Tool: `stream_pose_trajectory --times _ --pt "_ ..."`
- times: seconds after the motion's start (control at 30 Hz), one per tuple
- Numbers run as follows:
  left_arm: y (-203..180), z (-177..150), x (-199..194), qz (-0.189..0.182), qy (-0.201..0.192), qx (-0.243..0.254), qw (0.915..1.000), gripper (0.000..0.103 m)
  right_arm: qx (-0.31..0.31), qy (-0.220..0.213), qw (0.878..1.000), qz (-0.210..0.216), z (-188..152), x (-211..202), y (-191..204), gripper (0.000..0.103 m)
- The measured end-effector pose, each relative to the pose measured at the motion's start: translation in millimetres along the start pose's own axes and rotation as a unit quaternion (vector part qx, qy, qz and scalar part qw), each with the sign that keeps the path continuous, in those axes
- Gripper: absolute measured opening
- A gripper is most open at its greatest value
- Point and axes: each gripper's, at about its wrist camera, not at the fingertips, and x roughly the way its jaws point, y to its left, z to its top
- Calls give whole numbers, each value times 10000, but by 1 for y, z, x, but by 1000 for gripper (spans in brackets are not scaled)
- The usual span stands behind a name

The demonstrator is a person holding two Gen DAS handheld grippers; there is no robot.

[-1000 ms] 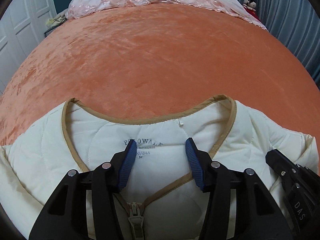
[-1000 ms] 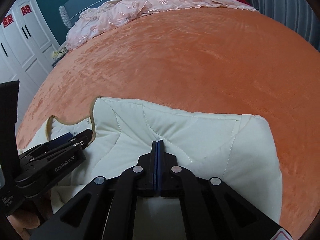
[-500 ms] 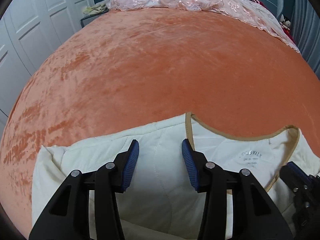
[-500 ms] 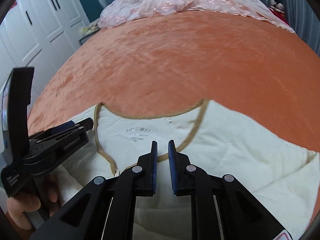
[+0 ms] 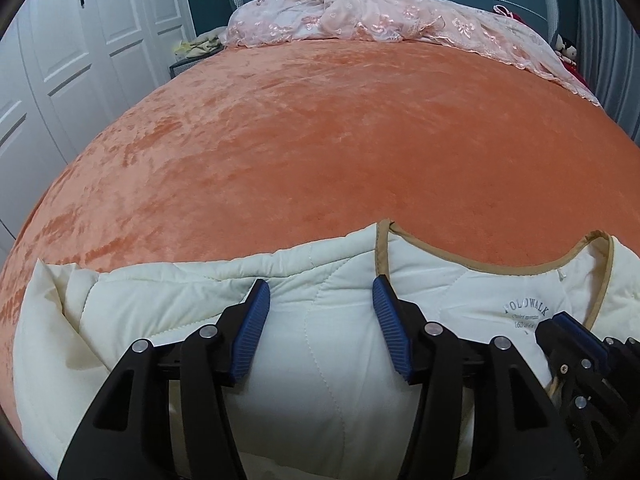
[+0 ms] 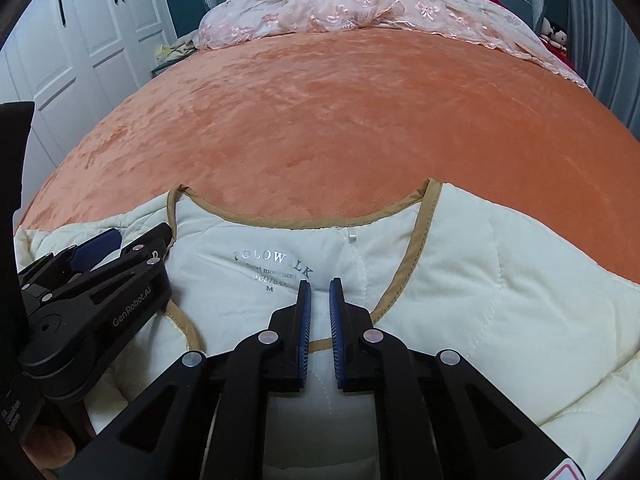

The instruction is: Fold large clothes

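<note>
Both hands have moved left along the cream jacket [image 6: 480, 280]: the left gripper [image 5: 320, 320] is opening over the shoulder and the right gripper [image 6: 320, 320] is closing at the collar, both holding nothing, so no fold is started.

— What is ahead of me?
— The orange bedspread [image 5: 320, 140] lies bare and wide beyond the cream jacket [image 6: 500, 280]; I can pass there freely.
— And what blocks?
— The pink lace cover [image 6: 340, 12] heaps along the far edge, the white wardrobe [image 5: 80, 60] walls the left, and my left gripper [image 6: 120, 248] crowds my right gripper [image 6: 320, 292].
</note>
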Motion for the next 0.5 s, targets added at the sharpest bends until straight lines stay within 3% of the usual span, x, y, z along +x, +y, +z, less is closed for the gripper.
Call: stream_pose_trajectory --times 0.3,0.5 --pt "-3 -4 0 107 -221 -13 9997 52 76 -176 9998 34 -2 3 -3 8" --pt "-5 -4 0 171 -172 30 9997 53 112 -182 9998 9 0 1 -2 6"
